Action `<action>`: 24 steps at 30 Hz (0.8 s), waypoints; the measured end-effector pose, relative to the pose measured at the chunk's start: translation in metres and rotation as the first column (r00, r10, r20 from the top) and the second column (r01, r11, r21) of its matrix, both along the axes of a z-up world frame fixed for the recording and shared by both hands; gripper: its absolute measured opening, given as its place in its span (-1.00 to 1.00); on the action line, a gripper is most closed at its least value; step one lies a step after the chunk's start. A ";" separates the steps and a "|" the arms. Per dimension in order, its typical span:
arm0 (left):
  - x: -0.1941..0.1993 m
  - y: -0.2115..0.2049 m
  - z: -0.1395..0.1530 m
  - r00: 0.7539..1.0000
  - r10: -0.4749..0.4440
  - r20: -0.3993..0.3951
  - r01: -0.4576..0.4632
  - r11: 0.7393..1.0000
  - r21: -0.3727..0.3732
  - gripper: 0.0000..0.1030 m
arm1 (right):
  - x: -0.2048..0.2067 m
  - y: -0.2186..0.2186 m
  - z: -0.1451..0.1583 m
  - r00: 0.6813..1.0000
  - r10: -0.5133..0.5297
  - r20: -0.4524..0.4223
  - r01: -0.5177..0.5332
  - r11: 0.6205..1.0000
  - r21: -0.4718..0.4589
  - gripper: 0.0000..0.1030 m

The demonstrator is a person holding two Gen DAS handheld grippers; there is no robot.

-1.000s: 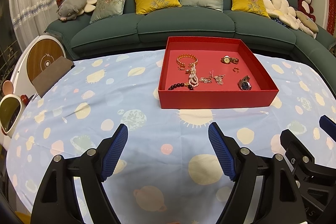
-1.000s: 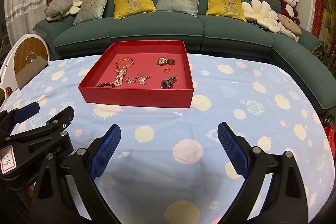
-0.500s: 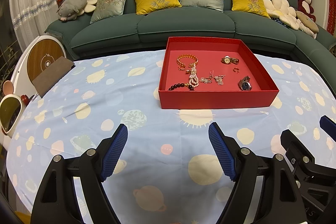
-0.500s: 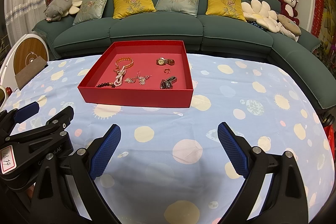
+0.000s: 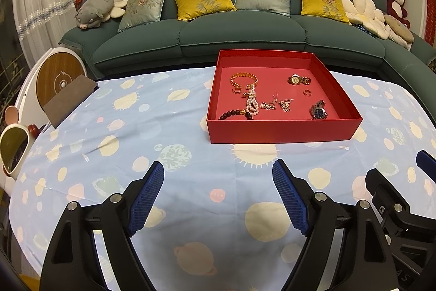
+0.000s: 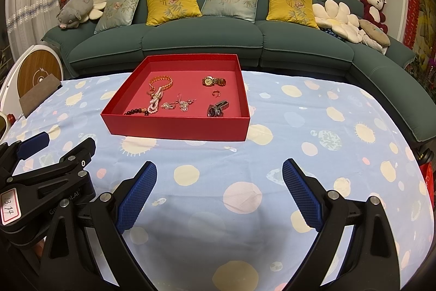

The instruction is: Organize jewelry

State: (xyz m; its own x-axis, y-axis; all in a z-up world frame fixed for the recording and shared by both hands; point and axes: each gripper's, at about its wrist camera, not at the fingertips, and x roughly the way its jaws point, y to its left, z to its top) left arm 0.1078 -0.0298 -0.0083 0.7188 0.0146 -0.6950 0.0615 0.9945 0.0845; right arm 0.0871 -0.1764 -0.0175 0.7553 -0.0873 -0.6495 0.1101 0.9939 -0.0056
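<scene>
A red tray stands on the blue spotted tablecloth. In it lie a gold bracelet, a pearl strand, a dark bead bracelet, silver earrings, a gold watch, a ring and a dark watch. My left gripper is open and empty, well short of the tray. My right gripper is open and empty, also short of it and to the right.
A green sofa with cushions and plush toys runs behind the table. A round white and wood device and a brown pad sit at the table's left edge. Each gripper shows at the other view's side.
</scene>
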 end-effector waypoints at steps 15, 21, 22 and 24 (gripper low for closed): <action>0.001 0.000 0.001 1.000 0.004 0.007 -0.004 1.000 -0.009 0.54 | 0.001 -0.006 0.002 1.000 -0.006 0.003 0.006 1.000 0.004 0.78; 0.001 -0.001 0.002 1.000 0.010 0.015 -0.010 1.000 -0.002 0.54 | 0.002 -0.007 0.003 1.000 -0.005 0.004 0.005 1.000 0.006 0.78; 0.001 -0.001 0.001 1.000 0.009 0.018 -0.009 1.000 -0.001 0.54 | 0.000 -0.005 0.003 1.000 -0.005 0.004 0.005 1.000 0.006 0.79; 0.002 -0.001 0.001 1.000 0.007 0.021 -0.007 1.000 0.002 0.54 | 0.000 -0.004 0.003 1.000 -0.009 0.007 0.009 1.000 0.003 0.80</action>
